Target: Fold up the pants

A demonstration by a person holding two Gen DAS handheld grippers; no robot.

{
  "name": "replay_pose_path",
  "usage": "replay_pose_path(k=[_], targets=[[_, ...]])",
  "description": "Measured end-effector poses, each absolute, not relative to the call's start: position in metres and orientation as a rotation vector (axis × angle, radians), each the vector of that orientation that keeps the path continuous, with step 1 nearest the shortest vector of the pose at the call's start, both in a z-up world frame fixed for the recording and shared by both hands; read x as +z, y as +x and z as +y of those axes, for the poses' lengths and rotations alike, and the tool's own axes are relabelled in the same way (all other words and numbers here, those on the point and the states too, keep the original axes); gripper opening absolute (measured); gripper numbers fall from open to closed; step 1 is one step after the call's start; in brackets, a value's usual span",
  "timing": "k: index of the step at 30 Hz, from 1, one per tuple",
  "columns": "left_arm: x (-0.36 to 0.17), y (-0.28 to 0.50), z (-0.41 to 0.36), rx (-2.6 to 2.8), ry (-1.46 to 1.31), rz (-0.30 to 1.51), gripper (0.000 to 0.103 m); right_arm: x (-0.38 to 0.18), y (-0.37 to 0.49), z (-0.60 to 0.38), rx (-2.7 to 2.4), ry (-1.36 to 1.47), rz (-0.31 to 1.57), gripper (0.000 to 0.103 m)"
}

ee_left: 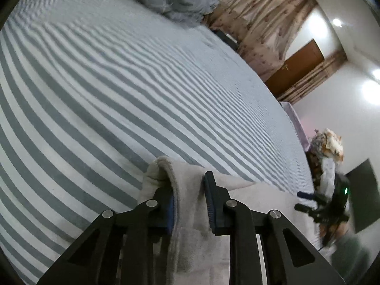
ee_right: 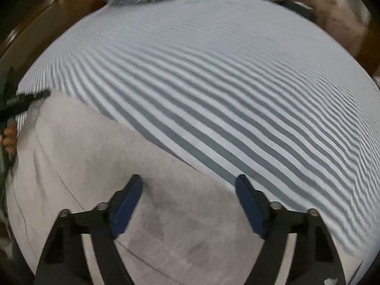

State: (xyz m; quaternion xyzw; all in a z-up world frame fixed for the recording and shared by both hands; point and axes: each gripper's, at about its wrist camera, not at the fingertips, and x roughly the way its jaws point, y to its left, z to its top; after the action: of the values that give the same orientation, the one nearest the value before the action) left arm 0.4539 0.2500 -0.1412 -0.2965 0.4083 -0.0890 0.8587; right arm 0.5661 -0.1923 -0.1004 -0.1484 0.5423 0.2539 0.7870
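pants spread flat, left gripper pinching hem

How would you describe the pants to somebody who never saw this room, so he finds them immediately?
Find the big bed with the grey and white striped sheet. The pants lie at its near edge, under the two grippers. They are the only plain, pale grey, fleecy cloth there, without stripes.
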Motion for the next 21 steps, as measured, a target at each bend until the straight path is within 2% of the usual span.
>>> replay_pose_path(k=[8,11,12,13,15,21], targets=[[-0.147,0.451,0.253,-0.206,-0.637,0.828,0.021,-0.115,0.575,-0.182,0.674,-0.382,1.209,0.067],[-0.141,0.455,0.249,-0.196,-0.622,0.835,0.019,-0.11,0.569,-0.183,0.692,-0.371,1.194,0.044],[-0.139,0.457,0.246,-0.194,-0.618,0.84,0.017,-0.107,0.563,-0.183,0.693,-0.375,1.188,0.026],[-0.137,0.457,0.245,-0.19,-0.613,0.849,0.016,-0.103,0.56,-0.182,0.677,-0.386,1.18,0.015],[-0.129,0.461,0.241,-0.199,-0.63,0.859,0.01,-0.098,0.55,-0.172,0.645,-0.414,1.163,0.01],[-0.101,0.448,0.237,-0.199,-0.62,0.831,0.006,-0.064,0.509,-0.181,0.557,-0.422,1.071,0.008]])
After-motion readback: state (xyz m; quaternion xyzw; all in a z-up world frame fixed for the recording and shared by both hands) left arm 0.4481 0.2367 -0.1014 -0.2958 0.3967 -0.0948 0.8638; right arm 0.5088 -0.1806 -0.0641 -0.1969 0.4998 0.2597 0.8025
